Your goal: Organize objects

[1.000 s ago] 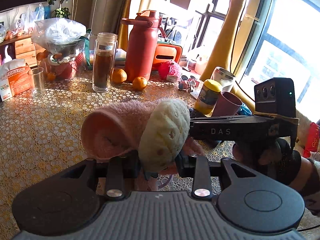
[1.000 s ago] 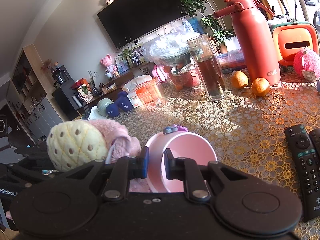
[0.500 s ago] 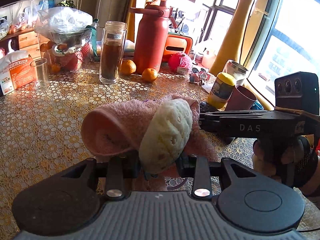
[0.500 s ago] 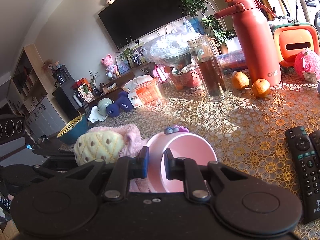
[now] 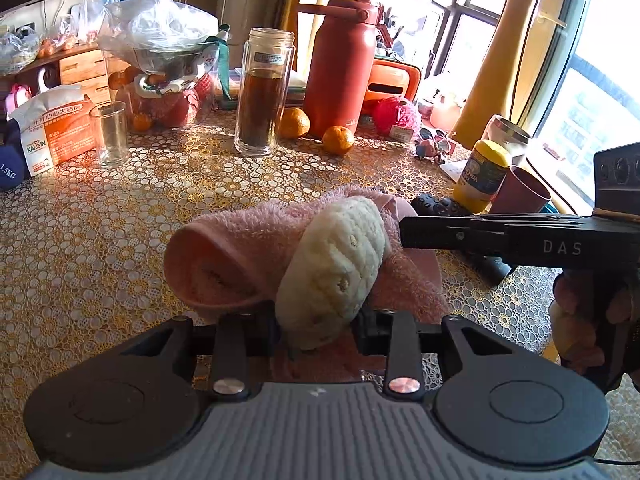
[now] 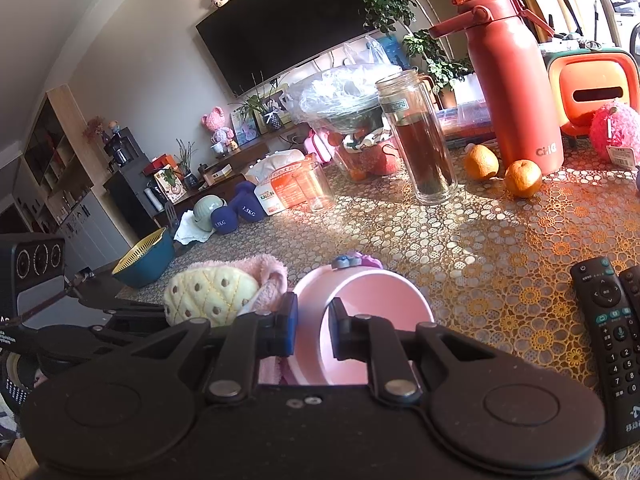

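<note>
Our left hand-held gripper (image 5: 316, 326) pinches the pineapple plush (image 5: 334, 266); the right hand-held gripper (image 6: 313, 330) clamps the pink cup (image 6: 360, 320) rim beside it. Loose towel (image 5: 236, 252) could snag.

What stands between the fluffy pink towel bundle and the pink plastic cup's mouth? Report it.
No loose object. The fluffy pink towel bundle, clamped by the left gripper, lies beside the side wall of the pink plastic cup. The mouth faces the right gripper, which pinches the rim on the bundle's side.
</note>
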